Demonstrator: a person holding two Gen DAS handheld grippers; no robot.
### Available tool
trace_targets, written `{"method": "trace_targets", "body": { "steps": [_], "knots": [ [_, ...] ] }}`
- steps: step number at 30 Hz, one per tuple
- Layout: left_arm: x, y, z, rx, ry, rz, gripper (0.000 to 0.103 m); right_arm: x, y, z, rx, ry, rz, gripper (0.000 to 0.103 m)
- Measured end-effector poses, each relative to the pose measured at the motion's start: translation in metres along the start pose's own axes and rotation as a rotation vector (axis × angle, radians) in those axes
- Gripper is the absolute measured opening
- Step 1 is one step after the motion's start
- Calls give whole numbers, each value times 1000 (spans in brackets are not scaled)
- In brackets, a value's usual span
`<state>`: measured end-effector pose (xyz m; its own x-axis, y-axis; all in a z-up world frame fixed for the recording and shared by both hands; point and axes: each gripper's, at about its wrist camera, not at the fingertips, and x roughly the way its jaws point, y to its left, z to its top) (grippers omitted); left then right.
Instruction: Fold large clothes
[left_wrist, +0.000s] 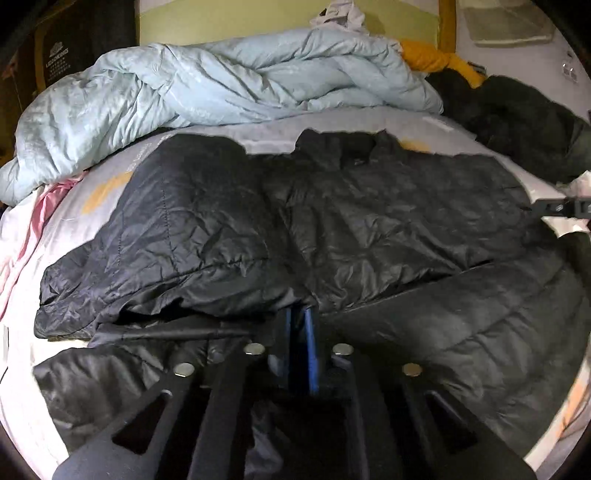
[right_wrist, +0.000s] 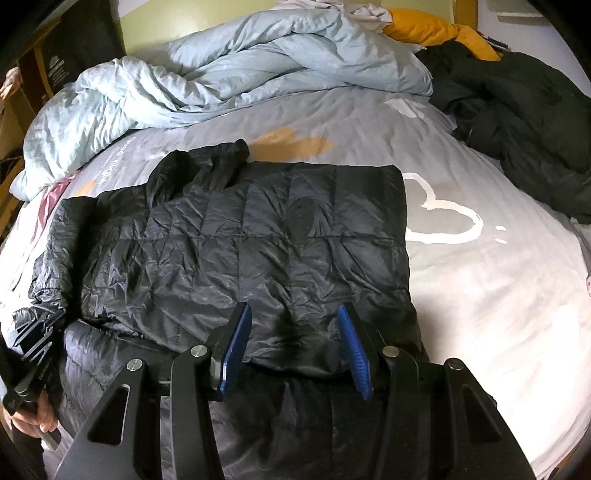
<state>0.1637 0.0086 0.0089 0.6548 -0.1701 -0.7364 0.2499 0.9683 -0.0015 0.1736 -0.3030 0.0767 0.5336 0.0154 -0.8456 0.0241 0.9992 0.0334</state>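
Note:
A black quilted jacket (left_wrist: 332, 221) lies spread on the bed, folded over on itself, its folded panel (right_wrist: 258, 251) lying flat in the right wrist view. My left gripper (left_wrist: 303, 314) is low at the jacket's near fold. Its blue pads (left_wrist: 312, 350) stand a narrow slit apart, and I see no cloth pinched between them. The same left gripper (right_wrist: 37, 325) shows at the left edge of the right wrist view, held by a hand (right_wrist: 33, 417). My right gripper (right_wrist: 295, 321) hovers open over the jacket's near edge, with nothing held between its blue pads (right_wrist: 236, 347). Its tip (left_wrist: 561, 208) shows at the right edge of the left wrist view.
A crumpled light blue duvet (right_wrist: 221, 74) fills the back of the bed. A dark coat (right_wrist: 517, 122) and a yellow garment (right_wrist: 424, 29) lie at the back right. Pink cloth (left_wrist: 40, 221) hangs at the left edge. Grey sheet with a white heart print (right_wrist: 461, 229) lies to the right.

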Motion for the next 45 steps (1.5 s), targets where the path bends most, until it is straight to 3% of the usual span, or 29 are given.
{"method": "trace_targets", "body": {
  "steps": [1,2,3,4,9,14,16,19,22,27,31,33,35,37,40,42,45],
  "knots": [
    [-9,0,-1,-10,-18,-13,29,0,2,0,-6,-1,-2,55],
    [-16,1,-1,-22,-39,-21,47,0,3,0,-14,-1,-2,57],
    [-26,4,-2,-38,-71,-32,58,0,4,0,-18,-2,-2,59],
    [-35,9,1,-57,-110,-52,61,0,6,0,-26,-2,-3,59],
    [-60,28,10,-113,-186,-61,63,1,11,-2,-58,-1,-13,59],
    [-92,74,13,-235,-319,63,69,-1,16,-3,-79,-22,-45,61],
    [-94,97,13,-284,-335,130,69,0,15,-3,-78,-24,-47,67],
    [-88,132,12,-362,-305,184,69,7,15,-4,-79,-1,-50,67],
    [-80,166,9,-495,-253,65,68,14,12,-6,-72,24,-52,67],
    [-58,206,-6,-707,-115,63,68,13,14,-7,-90,14,-76,67],
    [-28,246,-46,-997,47,4,68,12,16,-7,-105,7,-83,67],
    [-14,259,-66,-1117,101,-13,67,14,16,-7,-105,20,-61,67],
    [-7,265,-77,-1173,106,-33,61,16,14,-6,-76,52,-1,67],
    [-10,268,-74,-1152,61,11,56,19,10,-6,-38,74,32,67],
    [-11,264,-60,-1066,13,74,44,18,10,-6,-56,60,-2,67],
    [-2,265,-59,-1054,43,26,27,16,11,-6,-72,45,-22,67],
    [6,263,-55,-1046,45,-14,12,13,9,-6,-69,44,-11,67]
  ]
}}
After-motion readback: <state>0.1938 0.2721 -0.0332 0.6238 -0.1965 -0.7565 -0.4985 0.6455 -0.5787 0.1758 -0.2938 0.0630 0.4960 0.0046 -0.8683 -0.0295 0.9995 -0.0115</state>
